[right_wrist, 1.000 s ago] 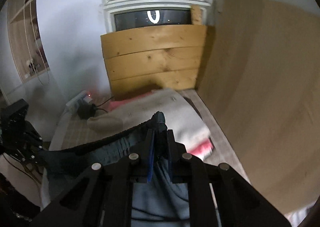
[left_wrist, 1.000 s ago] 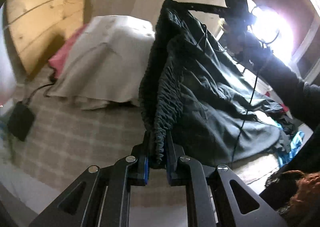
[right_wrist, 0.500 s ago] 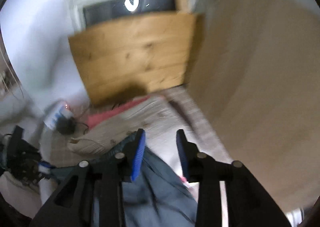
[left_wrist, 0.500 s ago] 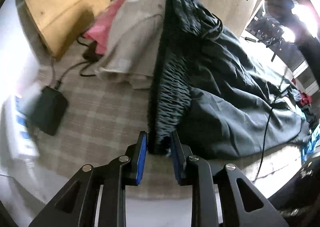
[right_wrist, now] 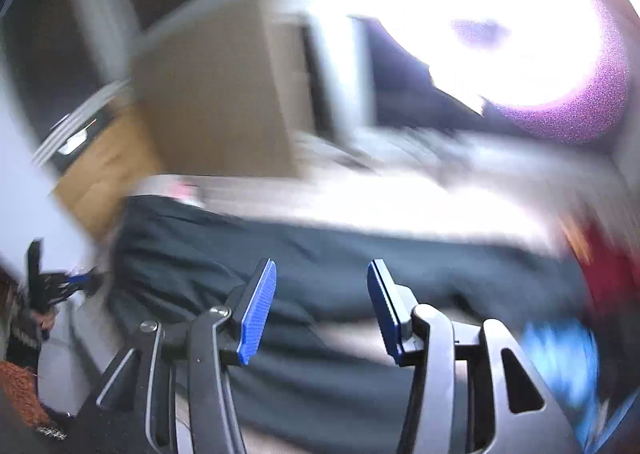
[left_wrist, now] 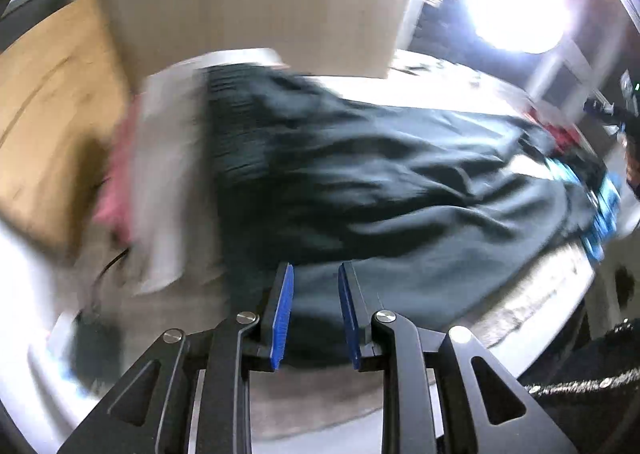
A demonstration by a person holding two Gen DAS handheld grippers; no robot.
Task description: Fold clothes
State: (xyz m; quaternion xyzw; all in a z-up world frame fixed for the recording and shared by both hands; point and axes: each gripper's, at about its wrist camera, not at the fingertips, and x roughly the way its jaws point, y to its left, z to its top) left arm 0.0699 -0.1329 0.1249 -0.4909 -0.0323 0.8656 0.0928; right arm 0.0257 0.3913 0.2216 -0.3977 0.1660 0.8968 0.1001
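Note:
A dark grey garment with a gathered waistband [left_wrist: 360, 181] lies spread flat on the bed; it also shows in the right wrist view [right_wrist: 320, 266]. My left gripper [left_wrist: 314, 282] is open and empty, just above the garment's near edge. My right gripper [right_wrist: 320, 278] is open wide and empty, above the garment. Both views are blurred by motion.
A folded white cloth [left_wrist: 168, 157] over a pink one [left_wrist: 116, 193] lies past the waistband, by a wooden headboard [left_wrist: 48, 101]. A black power adapter [left_wrist: 96, 342] and cable lie at the left. Blue [right_wrist: 560, 358] and red [right_wrist: 612, 278] clothes lie at the right.
Both grippers have let go of the waistband and opened. The garment has dropped from hanging to lying flat on the bed. Both cameras have swung to the right.

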